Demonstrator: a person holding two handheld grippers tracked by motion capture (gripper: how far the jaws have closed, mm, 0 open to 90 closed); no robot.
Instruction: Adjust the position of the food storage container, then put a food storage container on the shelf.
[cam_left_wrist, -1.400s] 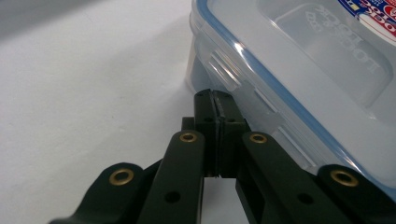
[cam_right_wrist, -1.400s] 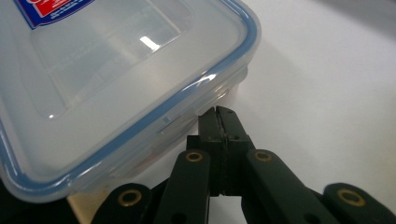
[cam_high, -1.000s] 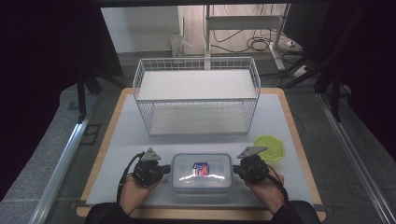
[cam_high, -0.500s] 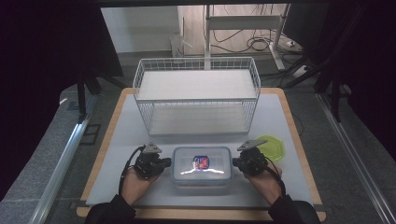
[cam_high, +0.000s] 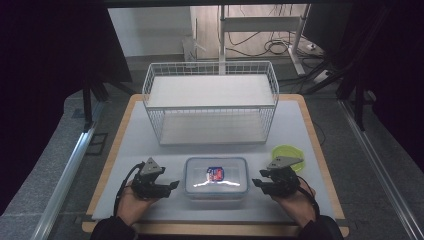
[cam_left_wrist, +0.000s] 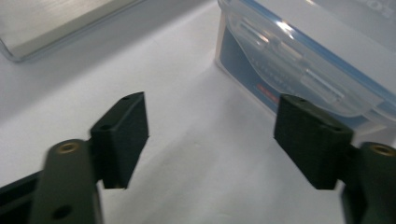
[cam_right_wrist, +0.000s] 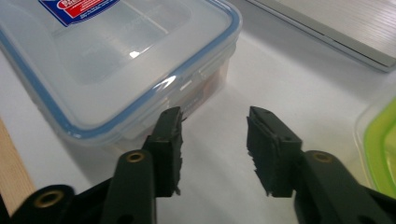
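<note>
Container between parted tongs, gaps beside.

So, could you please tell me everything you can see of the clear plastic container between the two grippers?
The container is a rectangular box of clear plastic with rounded corners, its lid on, edged by a blue seal, with latch flaps on the short ends. A red and blue label sits on the lid. It lies flat on the white mat, near the front edge. Nothing grips it.

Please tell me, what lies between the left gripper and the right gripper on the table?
The clear lidded container lies between the left gripper and right gripper, apart from both, as the high view shows.
</note>
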